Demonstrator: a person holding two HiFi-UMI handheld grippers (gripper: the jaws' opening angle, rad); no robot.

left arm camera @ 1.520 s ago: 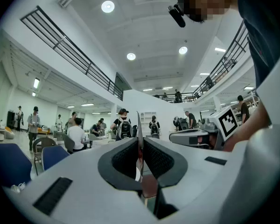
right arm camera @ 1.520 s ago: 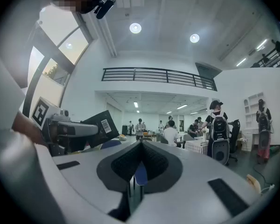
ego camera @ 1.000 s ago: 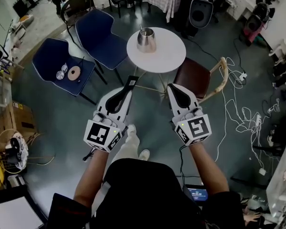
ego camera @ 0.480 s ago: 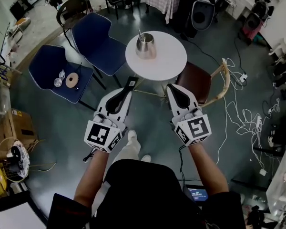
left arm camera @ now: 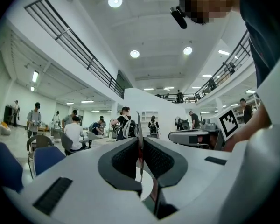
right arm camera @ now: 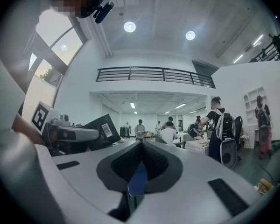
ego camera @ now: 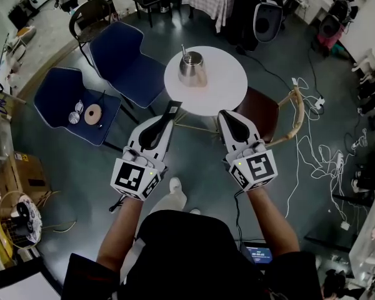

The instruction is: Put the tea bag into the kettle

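A steel kettle [ego camera: 192, 69] with its lid off stands on a round white table [ego camera: 222, 83] ahead of me. My left gripper [ego camera: 168, 119] is shut on a flat dark tea bag packet [ego camera: 171, 109] that sticks out past its tips toward the table's near edge. The left gripper view shows that packet edge-on [left arm camera: 139, 129] between the closed jaws of the left gripper [left arm camera: 140, 141]. From the right gripper view the packet [right arm camera: 97, 129] shows a barcode. My right gripper [ego camera: 225, 114] is shut with nothing in it, and its jaws meet in its own view [right arm camera: 141, 143].
Two blue chairs [ego camera: 128, 58] [ego camera: 62, 92] stand left of the table, the nearer one holding small round discs [ego camera: 92, 113]. A brown chair with a wooden arm [ego camera: 265, 108] sits right of the table. Cables [ego camera: 312, 149] trail over the floor at right.
The table and kettle have slid lower and a little right in the head view, nearer to the grippers. Both grippers keep their pose and stay shut.
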